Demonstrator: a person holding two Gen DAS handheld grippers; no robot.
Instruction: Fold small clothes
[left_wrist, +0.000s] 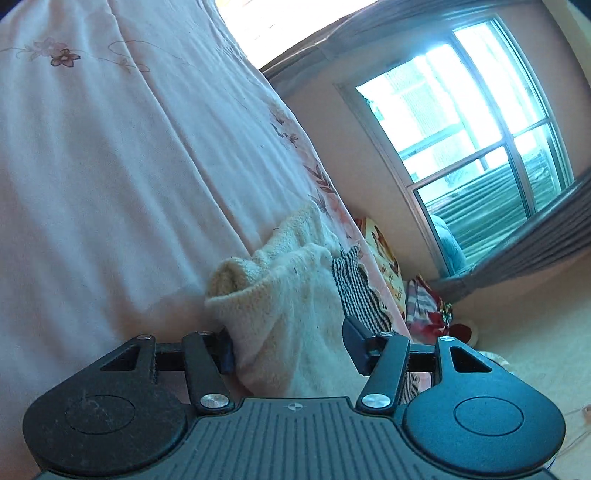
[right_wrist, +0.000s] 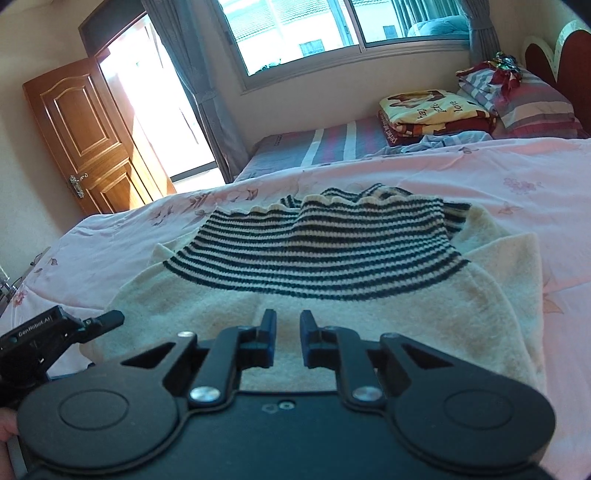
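A small cream fleece garment (right_wrist: 369, 306) with a black-and-white striped knit part (right_wrist: 325, 254) lies spread on the pink bed sheet (right_wrist: 517, 177). My right gripper (right_wrist: 288, 339) hovers low over its near cream edge, jaws narrowly apart with cloth showing in the gap; no pinch shows. My left gripper (left_wrist: 288, 347) is open wide, and a bunched fold of the cream garment (left_wrist: 288, 295) sits between its fingers, by the left finger. The striped part (left_wrist: 354, 288) shows beyond. The left gripper also shows in the right wrist view (right_wrist: 55, 332) at the garment's left edge.
The pink floral sheet (left_wrist: 110, 166) covers the bed. Folded blankets (right_wrist: 432, 110) and striped pillows (right_wrist: 528, 99) lie at the head by a dark headboard (right_wrist: 569, 62). A window (right_wrist: 332, 29) with grey curtains (right_wrist: 199, 85) is behind, a wooden door (right_wrist: 85, 136) at left.
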